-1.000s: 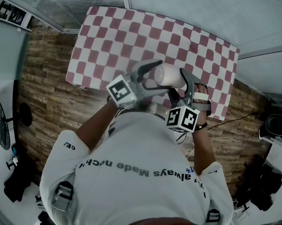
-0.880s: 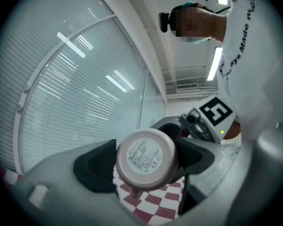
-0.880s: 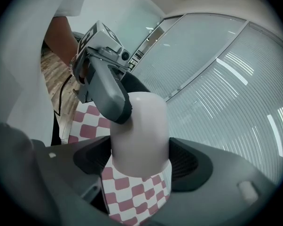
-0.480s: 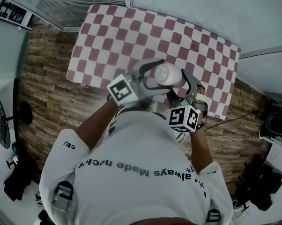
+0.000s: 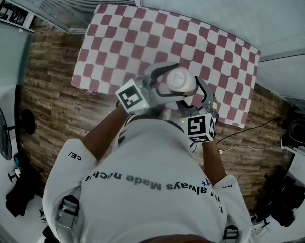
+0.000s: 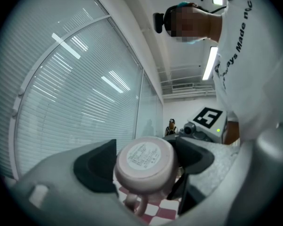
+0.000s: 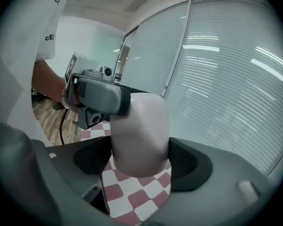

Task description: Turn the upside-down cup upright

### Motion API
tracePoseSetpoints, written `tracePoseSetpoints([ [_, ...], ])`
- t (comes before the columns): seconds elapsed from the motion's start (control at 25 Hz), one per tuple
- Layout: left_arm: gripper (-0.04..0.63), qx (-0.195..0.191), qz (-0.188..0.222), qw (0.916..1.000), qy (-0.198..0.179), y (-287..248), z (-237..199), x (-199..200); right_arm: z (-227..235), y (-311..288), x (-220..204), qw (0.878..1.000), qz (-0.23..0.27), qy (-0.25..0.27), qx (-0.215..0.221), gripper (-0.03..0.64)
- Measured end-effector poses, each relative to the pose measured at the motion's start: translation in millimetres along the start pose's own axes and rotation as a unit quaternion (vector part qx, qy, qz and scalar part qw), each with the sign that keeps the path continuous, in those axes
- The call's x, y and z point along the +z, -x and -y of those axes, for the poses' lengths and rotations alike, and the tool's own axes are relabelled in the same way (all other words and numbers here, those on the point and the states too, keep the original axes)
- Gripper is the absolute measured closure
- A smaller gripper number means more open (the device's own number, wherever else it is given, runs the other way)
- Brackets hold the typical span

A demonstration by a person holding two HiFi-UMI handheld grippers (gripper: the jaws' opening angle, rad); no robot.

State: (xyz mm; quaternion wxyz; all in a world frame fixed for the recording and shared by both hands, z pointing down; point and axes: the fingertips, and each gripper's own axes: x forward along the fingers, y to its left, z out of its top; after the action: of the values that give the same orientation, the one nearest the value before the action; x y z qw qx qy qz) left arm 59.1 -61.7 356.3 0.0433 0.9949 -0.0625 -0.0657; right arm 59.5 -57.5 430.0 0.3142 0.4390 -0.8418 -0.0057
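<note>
Hanging in the air over the checked table (image 5: 117, 39), clear of the cloth: the pink mug (image 5: 177, 81), caught by both tools at once. Left gripper (image 5: 166, 83) reaching in from the left, jaws spread wide and pressed on opposite sides of the body at the base (image 6: 145, 157) end. Along those jaws, base disc facing straight back at the camera, handle (image 6: 134, 205) drooping below.

Right gripper (image 5: 194, 94) coming up from the near right, jaws just as wide and clamped across the wall at the other end. Along those jaws, wall seen side-on, with the left tool at the far end.

Hence the deciding relation: long axis lying along the left jaws but across the right ones. Mouth hidden in every view, presumably turned away from the left camera. Tilted, by the look of it, and not yet upright.

Judged next: swinging the mouth end round and upward, probably levered by the crosswise right grip, the left pinch loosening or serving as pivot. Neither hand nearer, both already on.
</note>
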Motion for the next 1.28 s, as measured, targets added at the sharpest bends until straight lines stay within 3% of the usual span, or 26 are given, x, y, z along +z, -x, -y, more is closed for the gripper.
tracePoseSetpoints([
  [0.36, 0.196, 0.001, -0.004, 0.9999, -0.009, -1, -1, 4, -5, -4, 4, 0.997, 0.048, -0.063, 0.022, 0.239],
  [0.64, 0.199, 0.000, -0.028, 0.9989, -0.037, -4, 0, -5, -9, -12, -3, 0.990, 0.077, -0.108, 0.039, 0.239],
  [1.28, 0.202, -0.017, -0.109, 0.9914, -0.070, -11, -7, -77, -24, -50, -59, 0.979, 0.080, -0.178, 0.062, 0.239],
])
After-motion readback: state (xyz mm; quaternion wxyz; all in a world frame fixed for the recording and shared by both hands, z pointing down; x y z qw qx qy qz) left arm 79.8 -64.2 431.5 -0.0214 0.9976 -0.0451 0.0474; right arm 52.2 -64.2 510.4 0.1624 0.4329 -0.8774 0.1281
